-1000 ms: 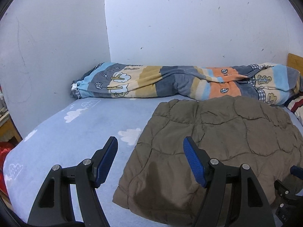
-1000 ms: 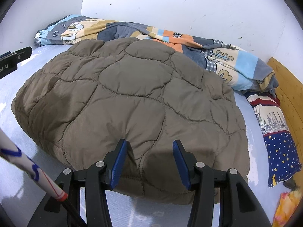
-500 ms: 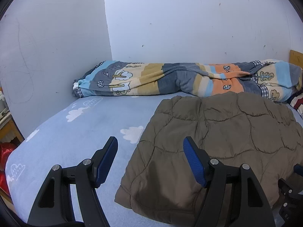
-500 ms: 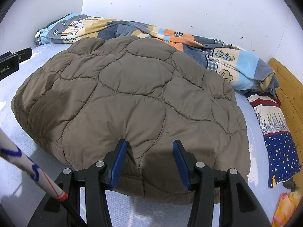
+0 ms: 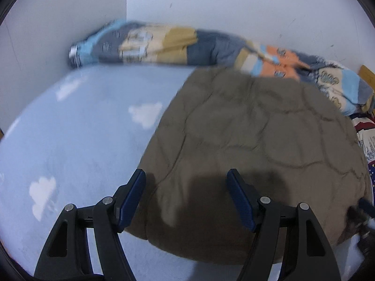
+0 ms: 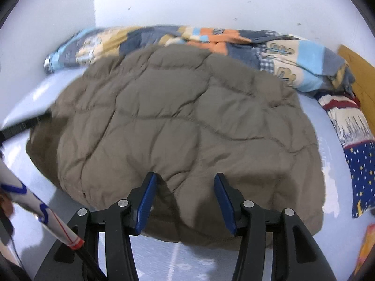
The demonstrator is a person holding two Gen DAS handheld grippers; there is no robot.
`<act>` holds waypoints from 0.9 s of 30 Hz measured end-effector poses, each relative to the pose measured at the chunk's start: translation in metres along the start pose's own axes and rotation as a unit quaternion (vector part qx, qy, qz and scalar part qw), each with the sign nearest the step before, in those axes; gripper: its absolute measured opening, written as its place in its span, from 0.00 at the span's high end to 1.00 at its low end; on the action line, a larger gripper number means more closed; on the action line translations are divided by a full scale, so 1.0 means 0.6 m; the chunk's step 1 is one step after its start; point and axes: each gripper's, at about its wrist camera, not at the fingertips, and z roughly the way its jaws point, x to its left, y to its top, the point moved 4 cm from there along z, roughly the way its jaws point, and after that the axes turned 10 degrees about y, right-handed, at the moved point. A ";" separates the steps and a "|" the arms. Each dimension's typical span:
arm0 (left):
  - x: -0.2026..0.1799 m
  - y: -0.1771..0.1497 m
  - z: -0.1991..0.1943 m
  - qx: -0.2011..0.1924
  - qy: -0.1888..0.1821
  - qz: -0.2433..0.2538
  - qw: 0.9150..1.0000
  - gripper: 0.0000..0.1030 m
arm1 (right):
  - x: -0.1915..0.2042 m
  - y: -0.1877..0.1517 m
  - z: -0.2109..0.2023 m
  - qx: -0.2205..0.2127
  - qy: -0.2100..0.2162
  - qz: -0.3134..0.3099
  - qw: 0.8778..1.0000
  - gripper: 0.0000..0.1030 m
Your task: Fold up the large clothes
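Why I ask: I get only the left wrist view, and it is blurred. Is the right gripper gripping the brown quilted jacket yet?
Observer: No. The right gripper hovers at the near hem of the brown quilted jacket, jaws open, clamping nothing.
Operator: Anything beside it that I could snag?
Observer: A white rod with blue marks and a red band slants across the right wrist view on the gripper's left, by the jacket's near left corner.
Operator: Any room on the jacket's right?
Observer: A strip of pale blue bedsheet shows between the jacket and the navy starred pillow.
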 end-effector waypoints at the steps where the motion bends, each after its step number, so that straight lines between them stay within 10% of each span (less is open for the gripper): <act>1: 0.004 -0.002 0.004 0.005 -0.001 -0.003 1.000 0.31 | -0.007 0.003 -0.007 -0.005 -0.005 0.005 1.000 0.47; 8: 0.006 -0.005 0.007 0.019 -0.005 0.010 1.000 0.31 | -0.060 -0.015 0.016 0.025 0.023 0.084 0.996 0.45; 27: 0.150 0.009 -0.007 0.099 -0.124 -0.148 0.976 0.31 | -0.221 -0.051 -0.098 -0.018 0.037 0.234 0.971 0.40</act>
